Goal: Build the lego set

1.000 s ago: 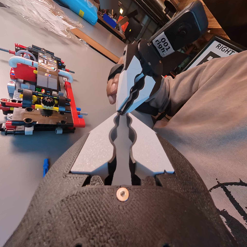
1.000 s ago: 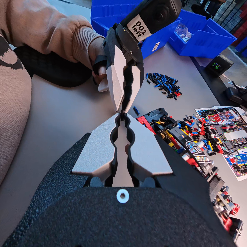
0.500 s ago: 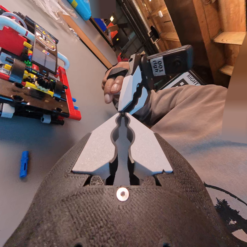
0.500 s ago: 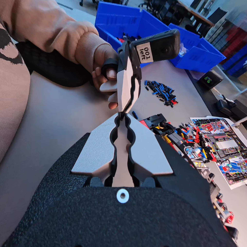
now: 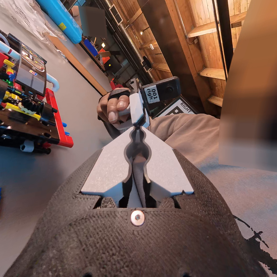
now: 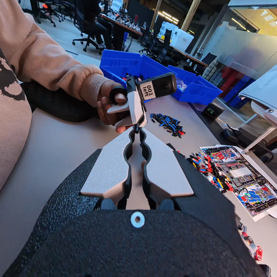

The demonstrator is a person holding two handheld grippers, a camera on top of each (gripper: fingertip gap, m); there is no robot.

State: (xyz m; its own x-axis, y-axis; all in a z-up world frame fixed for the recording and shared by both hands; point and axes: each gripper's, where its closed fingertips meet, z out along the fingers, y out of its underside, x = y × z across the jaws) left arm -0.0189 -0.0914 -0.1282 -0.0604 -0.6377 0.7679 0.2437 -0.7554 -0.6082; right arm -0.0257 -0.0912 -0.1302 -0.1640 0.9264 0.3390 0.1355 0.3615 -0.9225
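Note:
My two grippers meet tip to tip above the grey table point(image 5: 84, 104). A small black pin point(image 6: 136, 129) sits between them. My right gripper point(image 6: 136, 130) is shut on its lower part. My left gripper point(image 5: 137, 128) is shut on the other end, where the pin point(image 5: 136, 127) shows as a dark speck. In the right wrist view the left gripper point(image 6: 138, 123) comes down from above. In the left wrist view the right gripper point(image 5: 139, 123) does the same. The half-built red, black and yellow lego model point(image 5: 30, 107) lies on the table to the left.
A pile of black and blue pins point(image 6: 167, 124) lies beyond the tips. Loose parts point(image 6: 209, 169) and a coloured printed sheet point(image 6: 242, 175) are at the right. Blue bins point(image 6: 149, 70) and a small black device point(image 6: 212, 110) stand at the back. Clear plastic bags point(image 5: 27, 22) lie far left. Both grippers' tips are close together, under 4 cm apart.
My left gripper's fingers have closed onto the pin that my right gripper holds. Both grippers have risen and tilted, so the model has slid toward the left edge of the left wrist view.

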